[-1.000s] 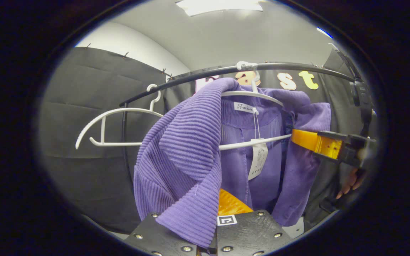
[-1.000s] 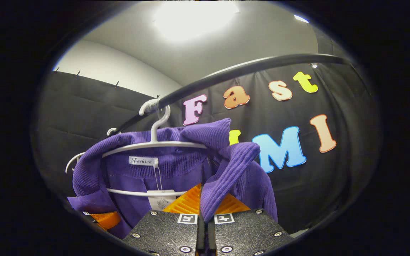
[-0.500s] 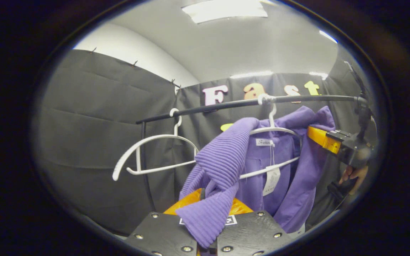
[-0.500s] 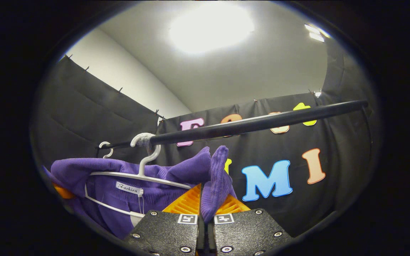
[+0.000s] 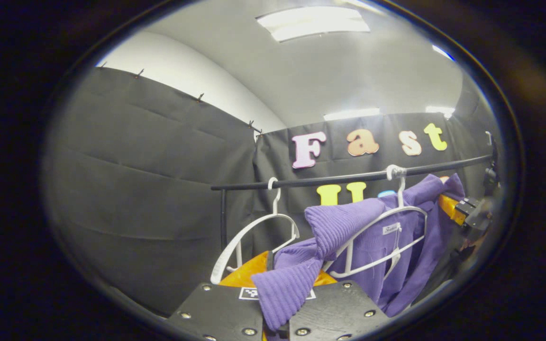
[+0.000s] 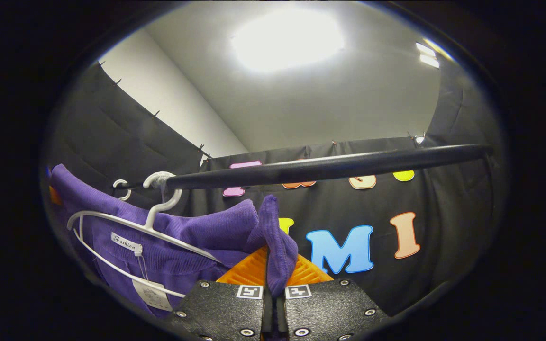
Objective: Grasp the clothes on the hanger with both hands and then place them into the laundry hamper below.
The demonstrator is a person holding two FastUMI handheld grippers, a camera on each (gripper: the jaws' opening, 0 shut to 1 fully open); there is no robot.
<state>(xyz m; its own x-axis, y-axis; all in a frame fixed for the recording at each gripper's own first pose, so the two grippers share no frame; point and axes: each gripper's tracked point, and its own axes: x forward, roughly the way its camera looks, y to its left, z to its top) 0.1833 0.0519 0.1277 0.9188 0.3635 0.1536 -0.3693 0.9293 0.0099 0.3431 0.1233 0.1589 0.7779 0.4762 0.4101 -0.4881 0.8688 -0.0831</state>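
A purple ribbed knit garment hangs off a white hanger on the black rail. My left gripper is shut on one shoulder fold of it, pulled off the hanger toward the camera. In the right gripper view the same garment stretches from the white hanger to my right gripper, which is shut on the other shoulder fold. The right gripper also appears at the far right of the left gripper view, pinching the cloth.
An empty white hanger hangs on the rail to the left of the garment. The black rail crosses just above my right gripper. A black upright post carries the rail's left end. Black cloth walls enclose the booth.
Both grippers have drawn back from the rail with the cloth held; the shoulders have slid off the hanger ends, and rail and hanger now look smaller and farther away.
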